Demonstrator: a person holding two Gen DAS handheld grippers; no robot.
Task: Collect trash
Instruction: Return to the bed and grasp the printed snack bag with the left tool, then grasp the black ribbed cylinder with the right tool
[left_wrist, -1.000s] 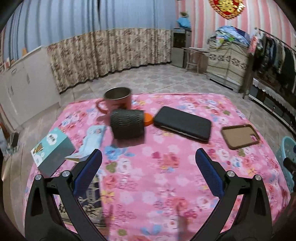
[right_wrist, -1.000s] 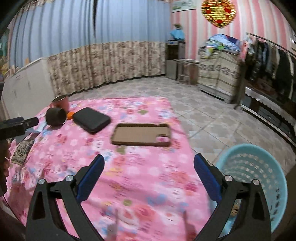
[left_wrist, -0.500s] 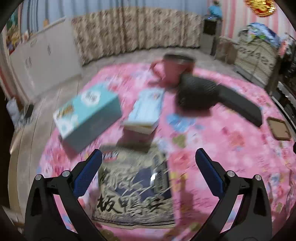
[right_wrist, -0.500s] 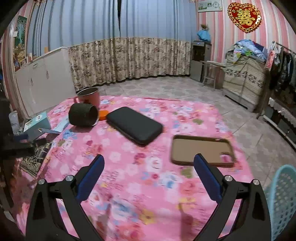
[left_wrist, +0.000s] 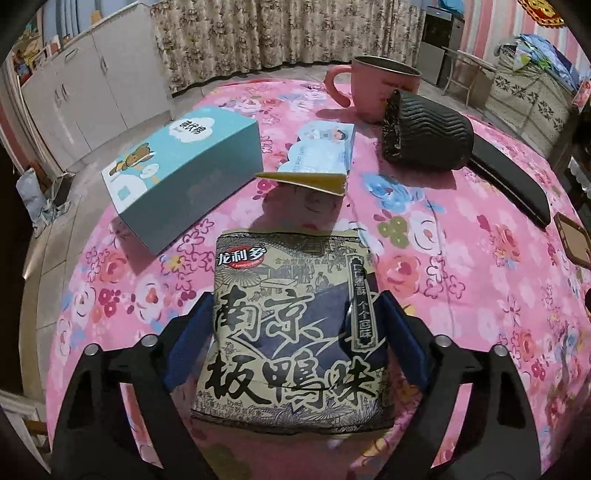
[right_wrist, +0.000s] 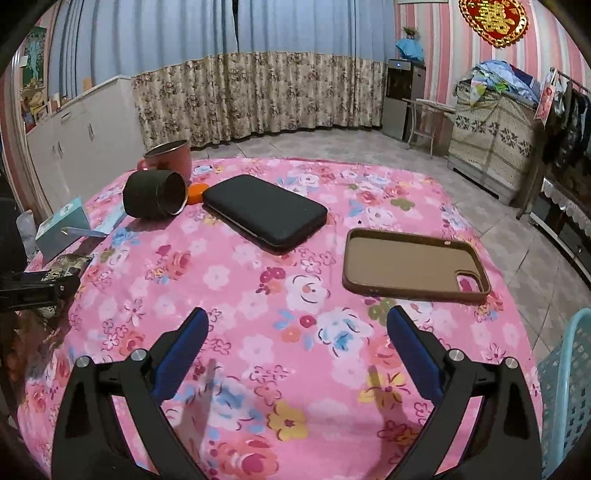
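While the left gripper (left_wrist: 297, 328) has just been closing, its blue pads flank the snack bag (left_wrist: 291, 325), apparently meeting its edges; firm grip unconfirmed. Judged risk: the slack, crinkled film buckles or slides out between the pads, being wide and flat. The bag lies flat on the floral cloth (left_wrist: 461, 295), printed olive and navy. The right gripper (right_wrist: 297, 350) stands released, holding nothing.

Glossy foil snack bag (left_wrist: 295, 321) — floral cloth (left_wrist: 461, 295)
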